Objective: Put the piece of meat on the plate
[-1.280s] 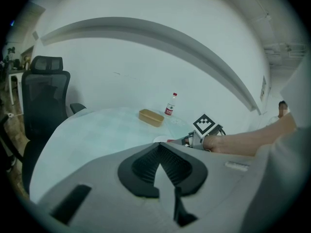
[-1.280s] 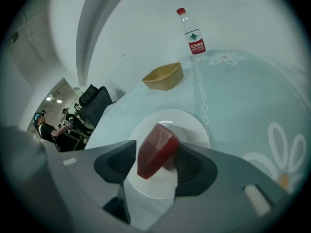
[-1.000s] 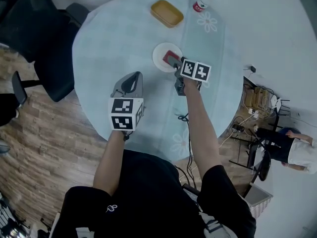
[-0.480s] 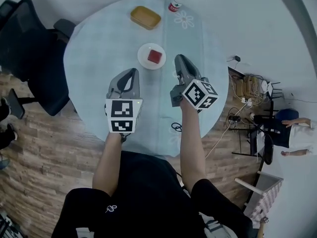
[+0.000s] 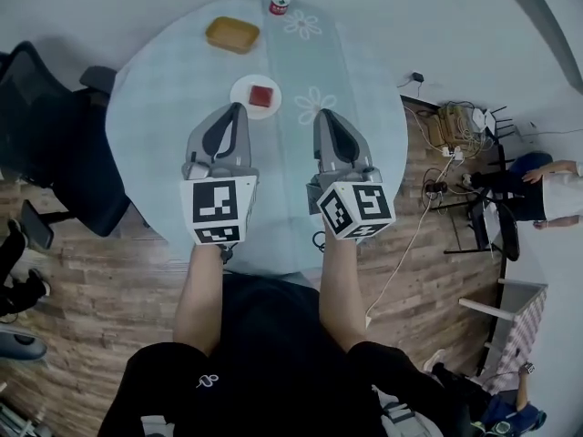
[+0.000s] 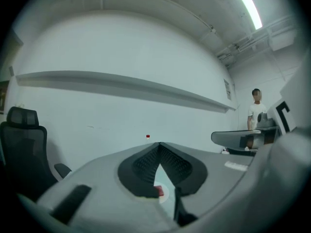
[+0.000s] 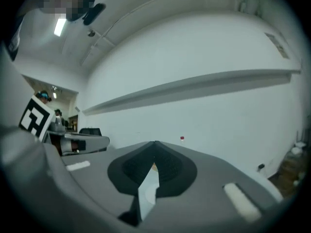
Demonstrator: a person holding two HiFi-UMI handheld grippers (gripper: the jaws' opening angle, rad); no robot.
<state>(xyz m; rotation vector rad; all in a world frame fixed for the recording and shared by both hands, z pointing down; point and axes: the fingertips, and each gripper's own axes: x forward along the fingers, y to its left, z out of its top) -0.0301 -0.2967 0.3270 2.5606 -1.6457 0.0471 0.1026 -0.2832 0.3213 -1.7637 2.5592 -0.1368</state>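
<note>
head view: meat (image 5: 263, 96) rests on white plate (image 5: 243, 98).

A small red square piece of meat (image 5: 262, 96) lies flat on the round white plate (image 5: 246, 88), near the table's far side.

I have a round table (image 5: 164, 107) before me, under a pale blue cloth with white flowers. Near its far edge are a shallow yellow-brown dish (image 5: 232, 34) and a bottle with a red cap (image 5: 279, 5). A black office chair (image 5: 46, 144) stands left on the wooden floor (image 5: 91, 280). Cables (image 5: 446, 126) and a standing person (image 5: 547, 189) are at the right.
</note>
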